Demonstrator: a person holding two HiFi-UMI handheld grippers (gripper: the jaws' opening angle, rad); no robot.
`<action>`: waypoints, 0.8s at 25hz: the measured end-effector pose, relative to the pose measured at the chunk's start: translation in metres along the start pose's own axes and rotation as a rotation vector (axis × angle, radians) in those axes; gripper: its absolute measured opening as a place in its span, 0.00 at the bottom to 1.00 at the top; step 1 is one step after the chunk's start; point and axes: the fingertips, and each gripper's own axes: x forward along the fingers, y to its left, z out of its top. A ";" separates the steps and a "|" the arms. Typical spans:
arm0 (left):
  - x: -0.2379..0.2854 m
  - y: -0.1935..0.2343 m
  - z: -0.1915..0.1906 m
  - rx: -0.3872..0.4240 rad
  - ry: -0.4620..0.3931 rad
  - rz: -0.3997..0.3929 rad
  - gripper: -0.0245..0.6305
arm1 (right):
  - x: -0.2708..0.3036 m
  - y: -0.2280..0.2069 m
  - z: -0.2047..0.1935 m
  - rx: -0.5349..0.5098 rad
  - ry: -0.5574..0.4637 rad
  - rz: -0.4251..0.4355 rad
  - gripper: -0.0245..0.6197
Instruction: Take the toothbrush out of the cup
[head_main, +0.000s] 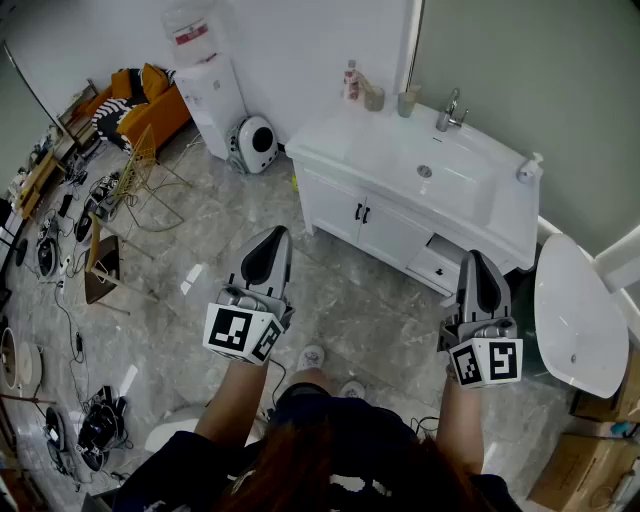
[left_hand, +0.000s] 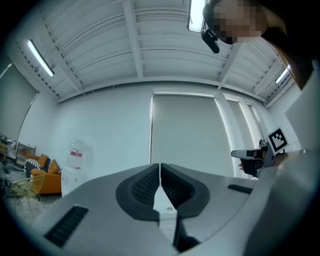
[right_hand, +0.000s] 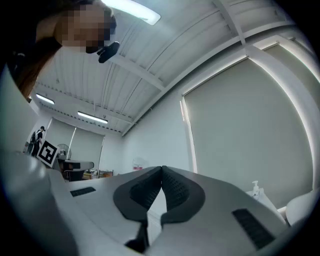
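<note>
Two cups stand at the back of the white vanity top (head_main: 470, 190) in the head view. A greyish cup (head_main: 375, 99) has a thin handle, likely the toothbrush (head_main: 364, 85), leaning out to its left. A second cup (head_main: 408, 102) stands just to its right. My left gripper (head_main: 277, 236) and my right gripper (head_main: 477, 260) hover over the floor in front of the vanity, far from the cups. Both are shut with nothing between the pads. In the gripper views, the left gripper (left_hand: 160, 169) and right gripper (right_hand: 161, 171) aim slightly upward at wall and ceiling.
A faucet (head_main: 448, 112), basin (head_main: 425, 170) and soap dispenser (head_main: 528, 168) sit on the vanity, with a bottle (head_main: 351, 80) by the cups. A toilet (head_main: 578, 315) stands right, a water dispenser (head_main: 212, 90) and orange sofa (head_main: 145, 108) left. Cables and clutter (head_main: 60, 240) line the left floor.
</note>
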 end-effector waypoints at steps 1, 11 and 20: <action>-0.002 -0.006 0.000 0.003 0.006 -0.001 0.08 | -0.005 -0.001 0.002 0.001 0.000 0.000 0.06; -0.016 -0.038 0.002 0.023 0.019 0.015 0.08 | -0.035 -0.012 0.009 0.073 -0.018 0.030 0.06; -0.001 -0.036 -0.006 0.024 0.042 0.031 0.08 | -0.019 -0.023 0.001 0.095 -0.009 0.047 0.06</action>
